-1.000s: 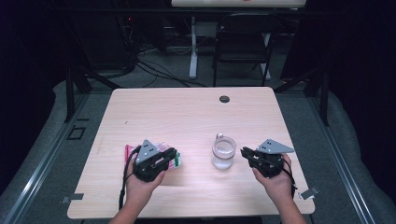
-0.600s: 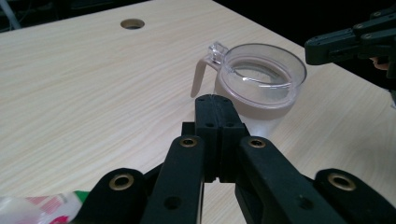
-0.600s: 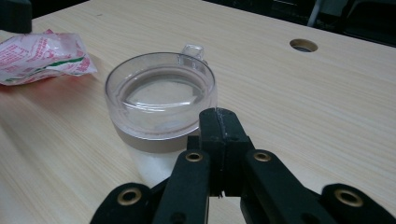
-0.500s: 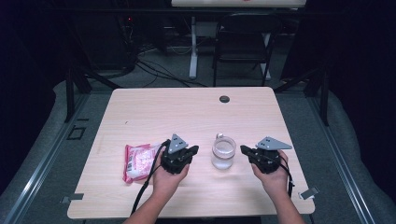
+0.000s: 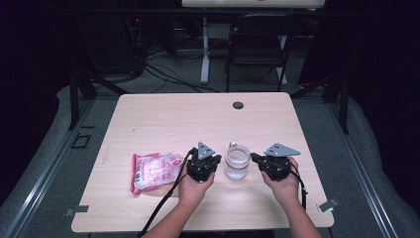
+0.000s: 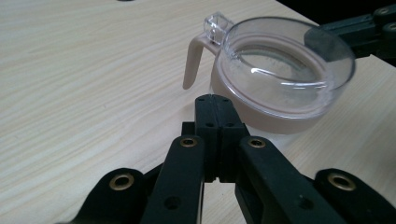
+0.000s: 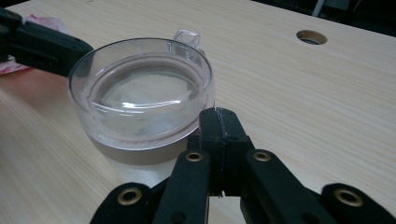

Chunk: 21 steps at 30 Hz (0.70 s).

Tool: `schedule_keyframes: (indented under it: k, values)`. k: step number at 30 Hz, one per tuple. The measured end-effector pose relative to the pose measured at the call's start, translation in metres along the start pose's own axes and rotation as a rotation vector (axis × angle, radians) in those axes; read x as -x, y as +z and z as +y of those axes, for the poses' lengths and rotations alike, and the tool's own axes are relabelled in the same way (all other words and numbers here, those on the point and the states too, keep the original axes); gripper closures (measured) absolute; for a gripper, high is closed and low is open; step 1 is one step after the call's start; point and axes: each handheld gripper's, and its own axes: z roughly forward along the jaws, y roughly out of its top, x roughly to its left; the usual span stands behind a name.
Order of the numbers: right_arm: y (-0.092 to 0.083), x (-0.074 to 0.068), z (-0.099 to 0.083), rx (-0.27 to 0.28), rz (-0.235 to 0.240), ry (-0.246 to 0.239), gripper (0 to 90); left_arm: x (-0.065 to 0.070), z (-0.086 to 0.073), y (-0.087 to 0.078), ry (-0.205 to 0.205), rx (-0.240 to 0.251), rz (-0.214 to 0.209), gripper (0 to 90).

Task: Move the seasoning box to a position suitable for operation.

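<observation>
flanking the clear lidded jar [image 5: 237, 161] near the table's [image 5: 163, 119] near edge, the left tongs [image 6: 212, 100] and right tongs [image 7: 219, 114] are both pressed together on nothing, so each should spread wide before pinching lid or body, approaching level to avoid tipping it.

No readable text anywhere right now. The pink packet [image 5: 153, 171] carries print, but it's too blurred to read.
</observation>
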Motion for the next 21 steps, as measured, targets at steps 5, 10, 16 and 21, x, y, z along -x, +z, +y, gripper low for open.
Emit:
schedule_keyframes:
  k: [5,10,16,21]
  values:
    - [0.004,0.002,-0.001,-0.012,-0.006,0.0,90.0,-0.001,0.001,0.011,-0.007,-0.013,0.019,90.0]
    - [0.008,0.004,-0.004,-0.019,0.012,0.014,90.0,0.002,0.004,0.016,0.004,-0.007,0.027,90.0]
    - [0.009,0.003,-0.006,-0.026,0.011,0.029,90.0,0.003,0.006,0.016,-0.003,-0.008,0.019,90.0]
    - [0.008,0.002,-0.006,-0.032,0.017,0.022,90.0,0.001,0.006,0.015,0.005,-0.015,0.007,90.0]
